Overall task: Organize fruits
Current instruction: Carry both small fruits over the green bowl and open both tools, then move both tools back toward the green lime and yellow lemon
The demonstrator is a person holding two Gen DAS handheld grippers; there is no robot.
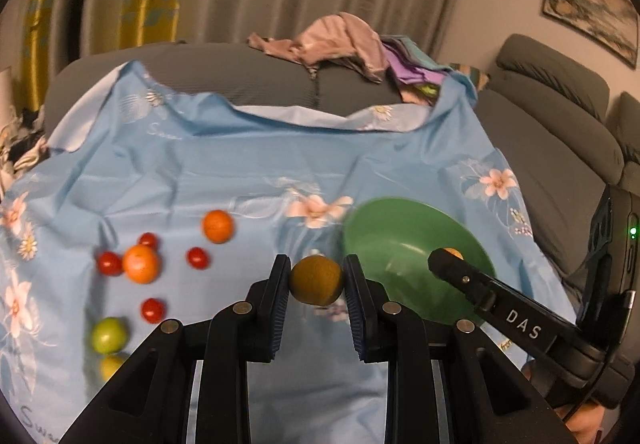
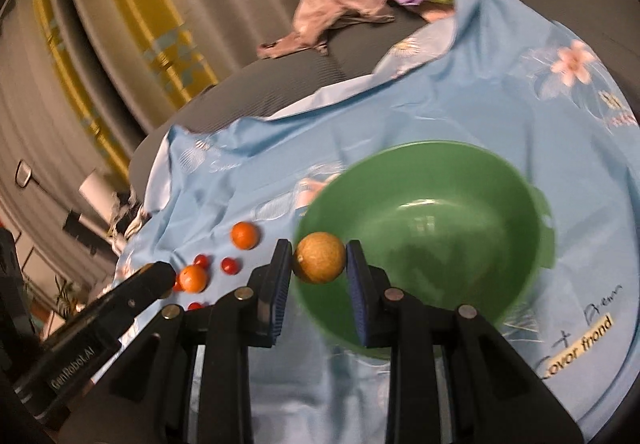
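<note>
The green bowl stood empty, so you had open room above its rim. To its left, bare blue cloth separated it from the scattered oranges and small red tomatoes, which crowded any low pass there. The right gripper hung over the bowl's near side, narrowing your approach from the left.

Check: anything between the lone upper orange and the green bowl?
Only bare floral cloth between that orange and the green bowl, per the left wrist view; the right wrist view agrees.
</note>
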